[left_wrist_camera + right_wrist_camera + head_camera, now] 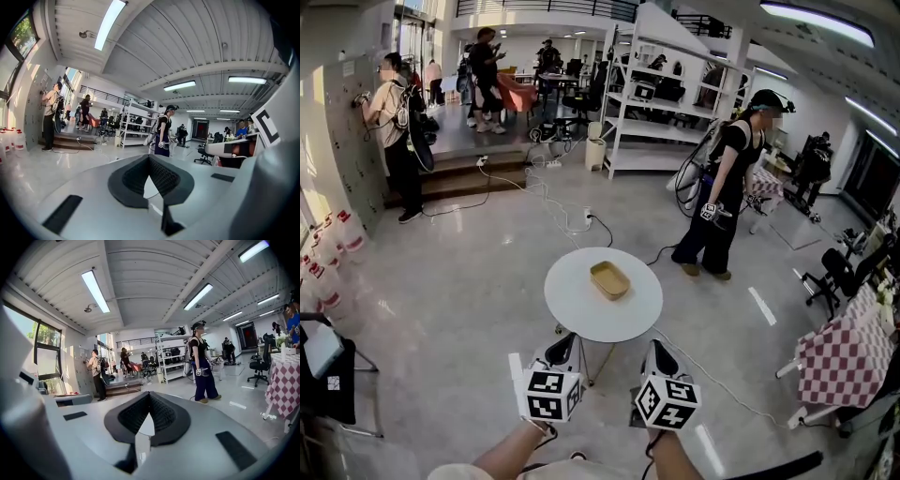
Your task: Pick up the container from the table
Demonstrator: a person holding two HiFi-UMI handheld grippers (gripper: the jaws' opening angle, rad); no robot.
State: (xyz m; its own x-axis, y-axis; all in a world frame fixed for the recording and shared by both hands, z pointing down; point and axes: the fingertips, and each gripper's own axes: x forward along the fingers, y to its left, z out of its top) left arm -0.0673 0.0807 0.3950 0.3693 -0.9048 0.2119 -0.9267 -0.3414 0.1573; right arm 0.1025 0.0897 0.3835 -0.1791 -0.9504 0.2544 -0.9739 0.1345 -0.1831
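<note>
Hovering by the round white table [572,309], the left gripper [562,349] at about 7 o'clock and the right gripper [661,354] at about 5 o'clock are both pressed together with nothing in them. The tan container [610,279] sits near the tabletop's middle, a touch toward 1 o'clock, apart from both.

Bright ceiling strips [96,290] light sharp, fisheye-warped views.

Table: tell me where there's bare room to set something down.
The table is bare all round the container. The widest patches are on the left, toward that rim, and on the near side. The strip between container and far rim is narrowest. Nothing else crowds the top.
</note>
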